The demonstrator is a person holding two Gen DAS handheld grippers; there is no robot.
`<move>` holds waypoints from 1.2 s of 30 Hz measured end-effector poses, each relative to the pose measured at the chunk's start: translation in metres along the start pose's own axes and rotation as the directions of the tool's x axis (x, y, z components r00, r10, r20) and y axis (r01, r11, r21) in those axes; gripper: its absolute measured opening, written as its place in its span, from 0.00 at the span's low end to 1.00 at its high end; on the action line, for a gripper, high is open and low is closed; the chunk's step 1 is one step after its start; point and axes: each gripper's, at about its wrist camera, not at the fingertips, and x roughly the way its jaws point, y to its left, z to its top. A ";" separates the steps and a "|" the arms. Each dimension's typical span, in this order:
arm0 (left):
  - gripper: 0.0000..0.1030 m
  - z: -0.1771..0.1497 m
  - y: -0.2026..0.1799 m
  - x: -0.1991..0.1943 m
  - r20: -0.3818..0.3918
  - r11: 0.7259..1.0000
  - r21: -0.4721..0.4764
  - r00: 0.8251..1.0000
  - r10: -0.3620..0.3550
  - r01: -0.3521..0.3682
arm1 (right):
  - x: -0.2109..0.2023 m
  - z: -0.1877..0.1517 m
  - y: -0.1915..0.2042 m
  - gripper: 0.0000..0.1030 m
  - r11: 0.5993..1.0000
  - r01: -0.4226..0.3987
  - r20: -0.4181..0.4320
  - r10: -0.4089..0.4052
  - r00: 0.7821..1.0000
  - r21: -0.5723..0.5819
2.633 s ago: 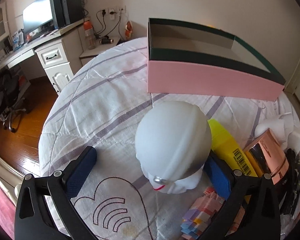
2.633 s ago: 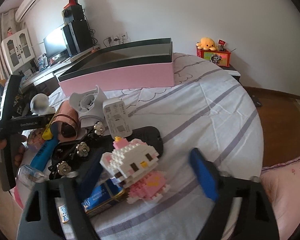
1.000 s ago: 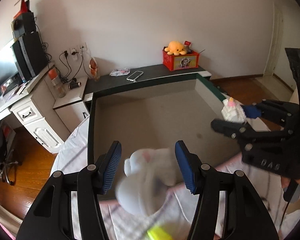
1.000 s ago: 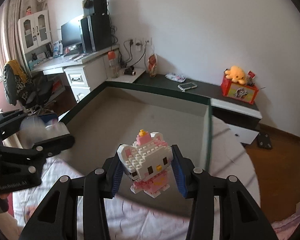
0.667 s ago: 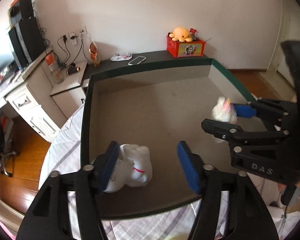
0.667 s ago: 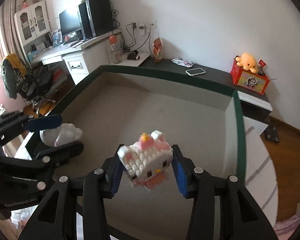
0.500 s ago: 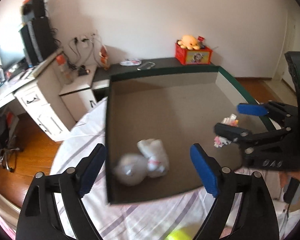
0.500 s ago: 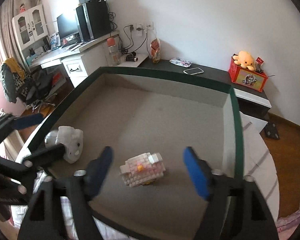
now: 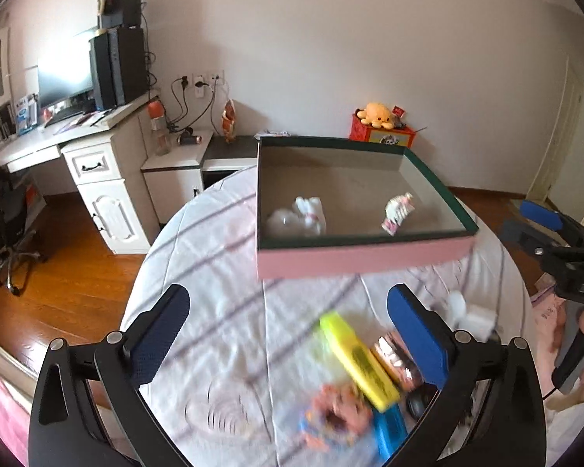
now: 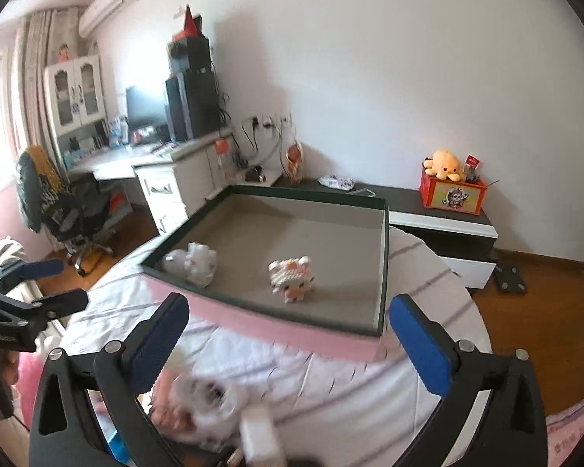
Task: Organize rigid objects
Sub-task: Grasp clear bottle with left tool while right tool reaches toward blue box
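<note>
A white desk holds a monitor; an orange plush, perhaps an octopus, tops a red box.

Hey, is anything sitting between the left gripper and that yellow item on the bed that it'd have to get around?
Nothing visible. The left gripper is open and empty, and the yellow item lies on bare bedspread just ahead, a copper-coloured item beside it.

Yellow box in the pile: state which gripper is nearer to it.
Left. The left gripper hangs right over the yellow box, which shows between its open jaws. The right gripper is off to the side, by the pink box.
</note>
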 end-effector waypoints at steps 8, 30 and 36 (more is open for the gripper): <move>1.00 -0.044 -0.015 -0.042 0.003 1.000 0.005 1.000 -0.006 0.006 | -0.053 -0.043 0.012 1.00 0.994 0.110 -0.006 -0.110 0.994 0.027; 1.00 -0.109 -0.090 -0.038 -0.117 0.975 0.195 0.989 -0.089 0.111 | -0.068 -0.106 0.008 1.00 0.987 0.130 -0.107 -0.120 0.987 0.093; 1.00 -0.120 -0.115 -0.020 -0.111 0.954 0.287 0.992 -0.060 0.090 | -0.069 -0.129 -0.003 1.00 0.981 0.133 -0.164 -0.110 0.980 0.139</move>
